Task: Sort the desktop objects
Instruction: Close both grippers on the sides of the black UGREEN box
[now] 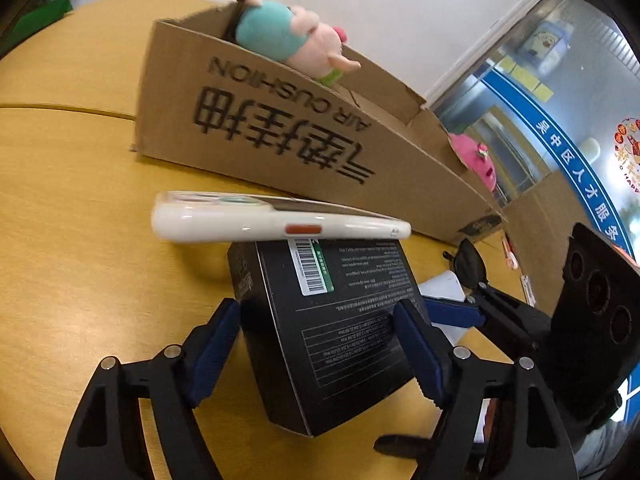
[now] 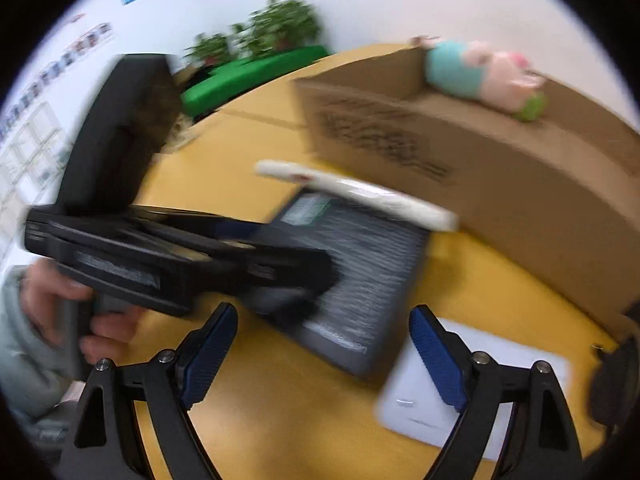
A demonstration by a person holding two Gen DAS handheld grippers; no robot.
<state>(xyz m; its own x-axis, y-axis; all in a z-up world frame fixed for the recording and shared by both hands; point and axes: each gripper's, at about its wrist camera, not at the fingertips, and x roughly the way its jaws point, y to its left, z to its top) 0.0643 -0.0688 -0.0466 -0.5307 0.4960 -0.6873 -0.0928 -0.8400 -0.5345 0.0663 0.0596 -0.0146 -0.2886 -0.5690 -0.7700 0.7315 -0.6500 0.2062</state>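
Note:
My left gripper (image 1: 320, 344) is shut on a black box (image 1: 332, 320) and holds it tilted over the yellow table (image 1: 80, 220). A white phone (image 1: 276, 220) lies across the box's far end. The box (image 2: 360, 280) and the phone (image 2: 356, 196) also show, blurred, in the right wrist view, with the left gripper (image 2: 288, 280) on the box. My right gripper (image 2: 324, 352) is open and empty above the table, with a white flat box (image 2: 500, 364) under its right finger. A cardboard carton (image 1: 300, 128) stands behind, with a pig plush toy (image 1: 288, 36) on its rim.
A pink plush toy (image 1: 476, 156) sits at the carton's right end. Sunglasses (image 1: 472, 264) and white paper (image 1: 444, 284) lie to the right of the black box. The right gripper (image 1: 592, 320) shows at the right edge. Green plants (image 2: 276, 28) stand behind the table.

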